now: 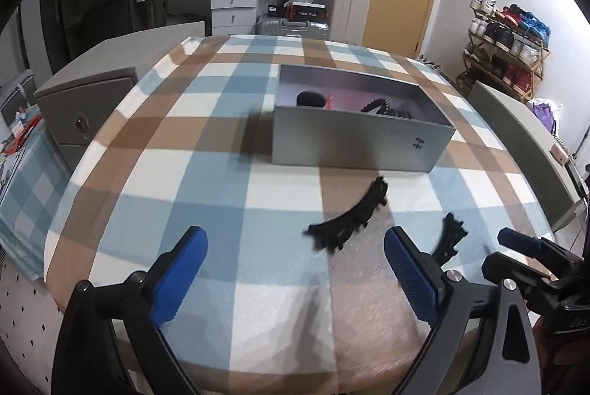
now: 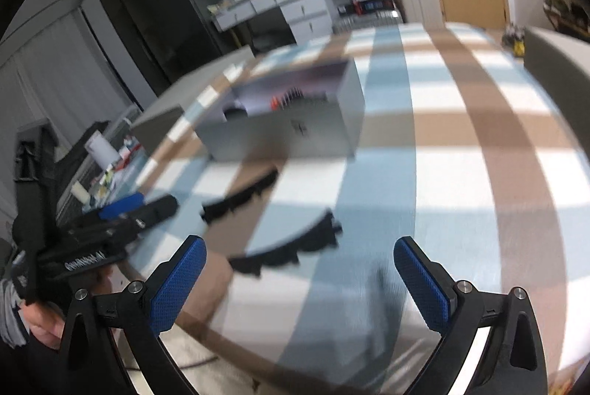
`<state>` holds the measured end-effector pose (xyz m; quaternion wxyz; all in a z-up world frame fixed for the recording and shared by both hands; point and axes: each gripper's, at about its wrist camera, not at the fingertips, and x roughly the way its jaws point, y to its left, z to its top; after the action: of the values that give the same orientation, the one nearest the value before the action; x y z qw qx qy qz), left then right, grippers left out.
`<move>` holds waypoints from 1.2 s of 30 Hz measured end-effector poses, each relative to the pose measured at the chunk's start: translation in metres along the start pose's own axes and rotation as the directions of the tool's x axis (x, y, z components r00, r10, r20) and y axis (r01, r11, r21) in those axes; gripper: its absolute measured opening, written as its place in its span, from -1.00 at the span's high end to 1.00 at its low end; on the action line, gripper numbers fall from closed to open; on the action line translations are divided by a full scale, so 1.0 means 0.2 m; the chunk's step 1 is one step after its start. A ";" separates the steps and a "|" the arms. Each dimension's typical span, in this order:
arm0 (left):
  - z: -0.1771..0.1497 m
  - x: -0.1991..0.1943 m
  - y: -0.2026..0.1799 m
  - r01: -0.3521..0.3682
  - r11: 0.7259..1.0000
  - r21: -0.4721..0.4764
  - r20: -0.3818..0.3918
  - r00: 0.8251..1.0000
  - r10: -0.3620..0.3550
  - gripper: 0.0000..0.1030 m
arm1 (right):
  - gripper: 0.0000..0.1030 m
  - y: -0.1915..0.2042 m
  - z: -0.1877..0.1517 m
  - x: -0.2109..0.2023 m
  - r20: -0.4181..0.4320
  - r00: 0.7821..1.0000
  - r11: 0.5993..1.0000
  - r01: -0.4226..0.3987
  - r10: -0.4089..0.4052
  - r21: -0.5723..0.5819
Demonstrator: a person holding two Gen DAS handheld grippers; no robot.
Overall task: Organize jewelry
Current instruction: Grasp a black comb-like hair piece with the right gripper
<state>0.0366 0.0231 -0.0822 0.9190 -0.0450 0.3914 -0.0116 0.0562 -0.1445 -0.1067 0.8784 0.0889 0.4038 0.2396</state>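
Observation:
Two black toothed hair combs lie on the plaid tablecloth. One comb [image 1: 350, 218] [image 2: 239, 199] lies nearer the box. The other comb [image 1: 450, 236] [image 2: 291, 247] lies closer to me, to the right. A grey open box [image 1: 354, 140] [image 2: 284, 133] stands behind them and holds a similar black comb [image 1: 379, 107], a black round item [image 1: 309, 98] and something red [image 1: 329, 101]. My left gripper [image 1: 295, 269] is open and empty, just short of the first comb. My right gripper [image 2: 300, 279] is open and empty, just short of the second comb.
The round table with the plaid cloth [image 1: 206, 151] has a near edge below the grippers. Grey chair backs [image 1: 88, 107] [image 1: 516, 133] stand at its left and right. Drawers, suitcases and a shoe rack [image 1: 505, 41] stand beyond.

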 end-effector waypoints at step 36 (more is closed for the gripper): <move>-0.05 0.02 0.18 0.006 0.998 -0.069 -0.060 0.998 -0.010 -0.83 | 0.75 0.20 0.05 0.19 -0.026 0.998 0.983 0.053 -0.059 -0.177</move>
<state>0.0314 0.0574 -0.0961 0.9045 -0.0781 0.4192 -0.0031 0.0705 -0.0914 -0.1113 0.8828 -0.0041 0.3971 0.2509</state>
